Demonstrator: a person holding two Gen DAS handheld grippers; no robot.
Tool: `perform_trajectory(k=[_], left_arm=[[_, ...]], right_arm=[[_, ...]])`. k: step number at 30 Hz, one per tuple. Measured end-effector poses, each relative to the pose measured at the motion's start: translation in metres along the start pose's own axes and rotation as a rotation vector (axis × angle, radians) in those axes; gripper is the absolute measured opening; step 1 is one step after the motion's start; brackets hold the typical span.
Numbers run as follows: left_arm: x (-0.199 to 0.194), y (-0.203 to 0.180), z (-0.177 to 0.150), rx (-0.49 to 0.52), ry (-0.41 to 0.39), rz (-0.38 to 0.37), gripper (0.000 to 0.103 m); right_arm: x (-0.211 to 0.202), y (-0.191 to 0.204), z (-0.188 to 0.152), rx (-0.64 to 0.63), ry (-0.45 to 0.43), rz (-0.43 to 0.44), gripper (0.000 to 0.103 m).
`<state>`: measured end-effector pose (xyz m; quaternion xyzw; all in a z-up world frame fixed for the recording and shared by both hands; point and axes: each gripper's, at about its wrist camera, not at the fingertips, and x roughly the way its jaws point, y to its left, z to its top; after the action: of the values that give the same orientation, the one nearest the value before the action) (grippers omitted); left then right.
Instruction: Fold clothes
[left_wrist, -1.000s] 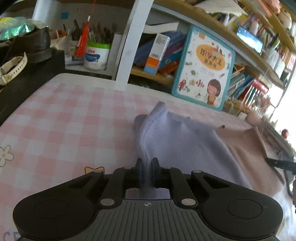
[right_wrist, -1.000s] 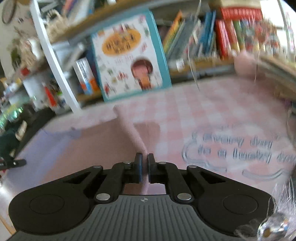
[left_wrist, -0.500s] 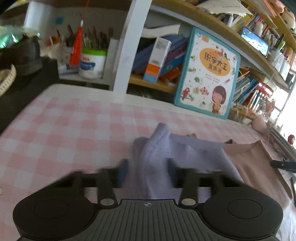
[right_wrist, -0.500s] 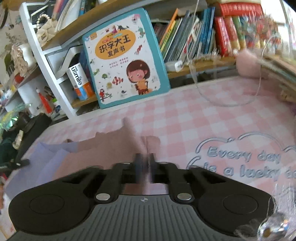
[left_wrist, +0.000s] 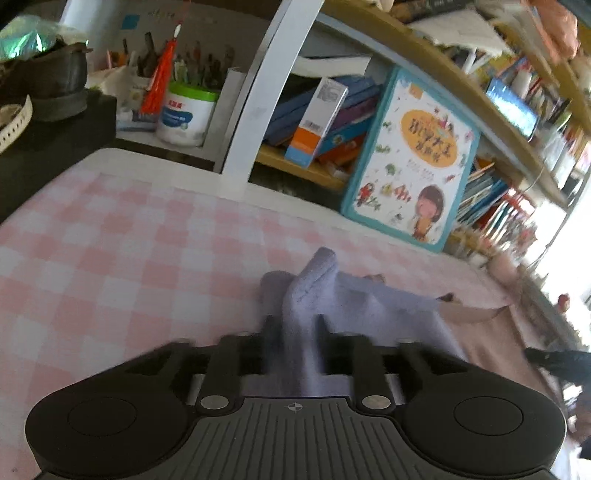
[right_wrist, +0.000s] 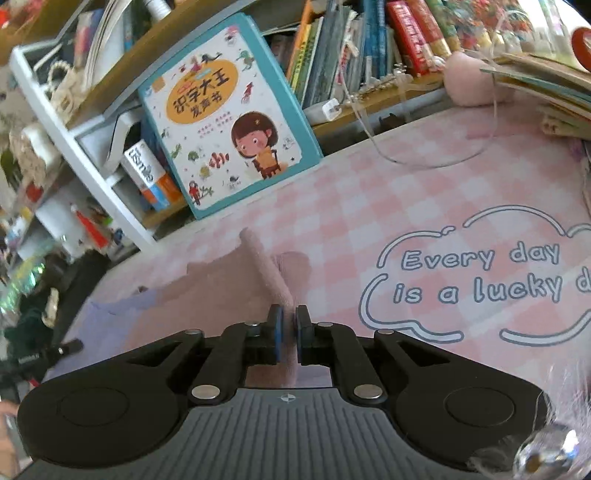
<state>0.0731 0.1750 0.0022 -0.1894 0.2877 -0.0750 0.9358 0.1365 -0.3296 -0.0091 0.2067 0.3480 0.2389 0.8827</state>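
Observation:
A soft garment lies on the pink checked tablecloth (left_wrist: 110, 258), with a lavender part (left_wrist: 369, 306) on the left and a dusty pink part (left_wrist: 491, 350) on the right. My left gripper (left_wrist: 295, 325) is low over the lavender edge. Its blurred fingers stand apart, and a raised lavender fold runs between them. In the right wrist view, my right gripper (right_wrist: 289, 317) is shut on a ridge of the pink part (right_wrist: 221, 295), the blue pads pinching it. The lavender part (right_wrist: 110, 317) shows further left.
A teal picture book (left_wrist: 413, 158) leans on the bookshelf behind the table, beside a white shelf post (left_wrist: 266, 92). A white tub (left_wrist: 184, 114) and a black box (left_wrist: 48, 147) stand at far left. A cable (right_wrist: 424, 158) and stacked books (right_wrist: 546, 96) are at the right.
The left fingers, shut on the lavender fold a second ago, have come apart; the gap is narrower than half a second ago. The right gripper keeps its pinch on the pink fold.

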Motion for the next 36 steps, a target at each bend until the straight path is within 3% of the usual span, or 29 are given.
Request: perform_trajectory(k=[1, 6, 10, 14, 24, 29, 33, 36], left_arm=[[-0.002, 0.001, -0.001, -0.002, -0.007, -0.01, 0.052], [0.003, 0.005, -0.005, -0.064, 0.039, -0.023, 0.048], [0.005, 0.006, -0.009, -0.069, 0.044, -0.019, 0.03], [0.0, 0.021, -0.009, -0.122, 0.044, -0.025, 0.026], [-0.02, 0.039, -0.007, -0.088, 0.019, 0.085, 0.026], [-0.025, 0.041, -0.007, -0.077, 0.017, 0.102, 0.026], [-0.032, 0.033, -0.009, -0.073, 0.003, 0.15, 0.027], [-0.052, 0.012, -0.015, 0.002, -0.07, 0.196, 0.031]], right_arm=[[0.0, -0.002, -0.001, 0.013, 0.006, 0.009, 0.029], [0.001, -0.009, -0.004, 0.076, 0.038, 0.055, 0.03], [0.004, -0.011, -0.007, 0.117, 0.059, 0.09, 0.019], [0.01, -0.001, -0.008, 0.114, 0.068, 0.113, 0.015], [0.028, 0.03, -0.015, 0.078, 0.096, 0.158, 0.015], [0.028, 0.041, -0.02, 0.025, 0.092, 0.151, 0.015], [0.026, 0.045, -0.02, -0.037, 0.093, 0.119, 0.025], [0.014, 0.053, -0.021, -0.125, 0.068, 0.074, 0.03]])
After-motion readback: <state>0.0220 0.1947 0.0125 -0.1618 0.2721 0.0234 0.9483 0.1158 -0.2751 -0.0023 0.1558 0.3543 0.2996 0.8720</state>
